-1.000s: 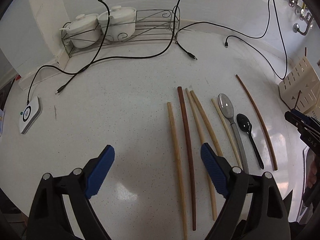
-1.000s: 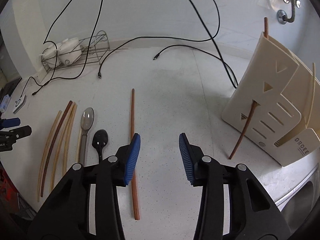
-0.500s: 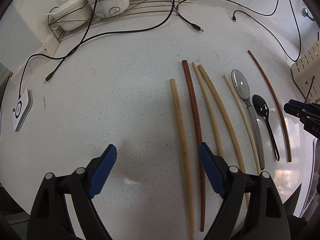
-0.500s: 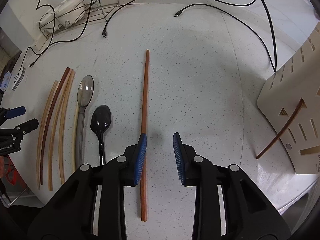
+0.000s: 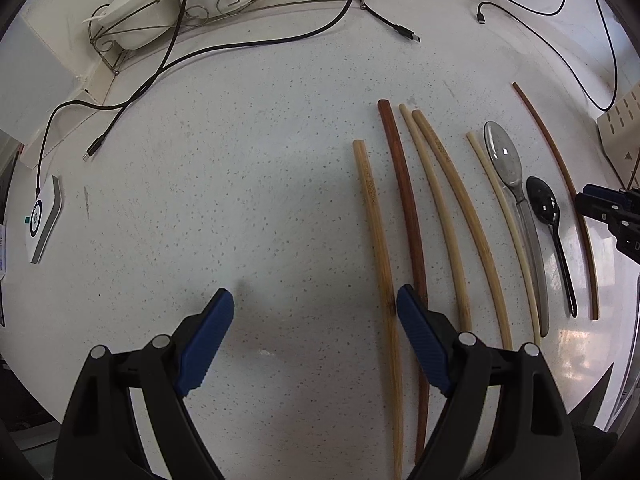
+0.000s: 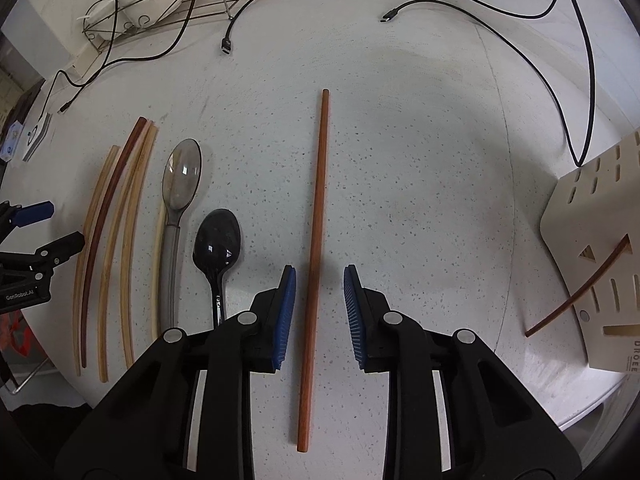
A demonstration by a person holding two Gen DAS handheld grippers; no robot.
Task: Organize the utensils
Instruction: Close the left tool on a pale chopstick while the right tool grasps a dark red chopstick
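In the right wrist view I have the reddish-brown chopstick [image 6: 316,240] lying flat on the speckled countertop [image 6: 420,200], its long axis running from 12 o'clock to 6 o'clock, almost parallel to the line the tongs point along. The right gripper [image 6: 319,300] straddles it: one blue pad stands at 9 o'clock of the shaft, the other at 3 o'clock, each with a visible gap. The jaws have just been closing, and the stick is between them, but the pads do not yet press on it, so I rate this gripper as released, not grasping.

The left gripper [image 5: 314,320] is spread wide over bare counter, holding nothing. The pale bamboo chopstick [image 5: 378,240] lies just inside its right pad, and the dark red chopstick [image 5: 404,200] passes behind that pad.

My judgement: the right hand is the nearer one for the lone chopstick. Closure across the shaft should seat it. The slotted cream holder [image 6: 592,240], at 3 o'clock, already carries one dark stick and is the probable destination.
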